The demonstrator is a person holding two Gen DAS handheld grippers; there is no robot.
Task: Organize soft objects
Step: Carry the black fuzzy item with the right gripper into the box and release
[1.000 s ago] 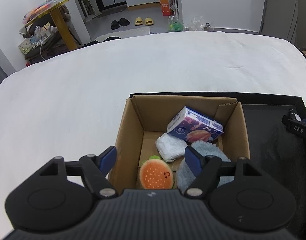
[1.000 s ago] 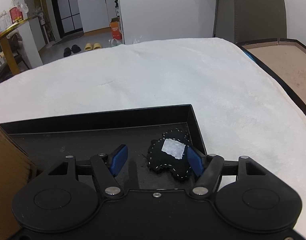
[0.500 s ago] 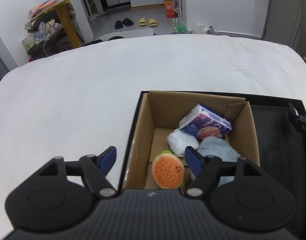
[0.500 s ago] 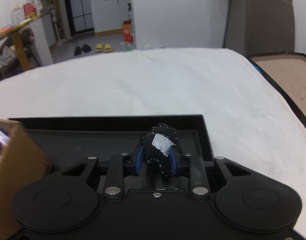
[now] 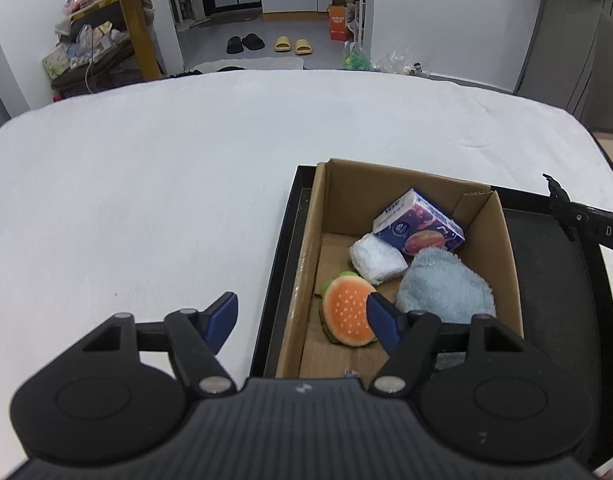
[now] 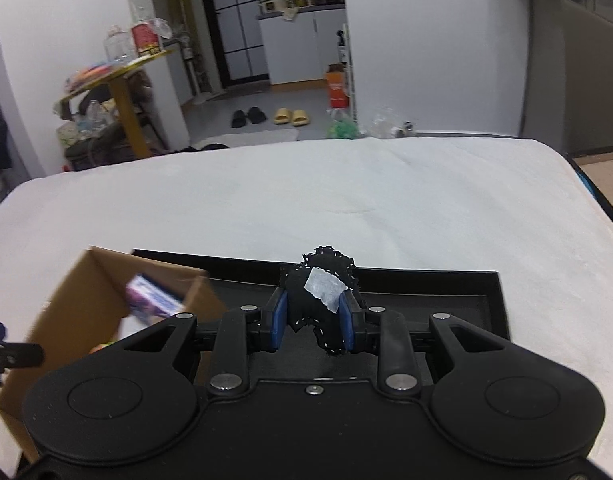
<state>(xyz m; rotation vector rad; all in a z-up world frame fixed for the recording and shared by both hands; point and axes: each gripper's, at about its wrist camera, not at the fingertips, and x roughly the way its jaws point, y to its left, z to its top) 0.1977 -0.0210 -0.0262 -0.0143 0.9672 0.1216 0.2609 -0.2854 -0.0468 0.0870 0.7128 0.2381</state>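
Observation:
My right gripper (image 6: 312, 312) is shut on a black felt piece (image 6: 318, 292) with white stitching and a white patch, held above the black tray (image 6: 426, 276). The open cardboard box (image 5: 386, 184) stands in the left part of that tray (image 5: 282, 256). It holds a burger plush (image 5: 348, 312), a white bundle (image 5: 376, 258), a purple tissue pack (image 5: 418, 226) and a fluffy light-blue cloth (image 5: 446, 284). My left gripper (image 5: 302, 312) hovers over the box's left wall. Its jaws are closing a little, still wide, with nothing gripped.
The tray lies on a wide white padded surface (image 5: 146, 200) with room to the left and beyond. The box (image 6: 78, 288) sits left of the held piece in the right wrist view. Behind are a yellow table (image 5: 138, 8) and slippers (image 5: 292, 44).
My right gripper shut on the black felt piece and lifted it off the tray floor. My left gripper slid left, from over the box's inside to over its left wall.

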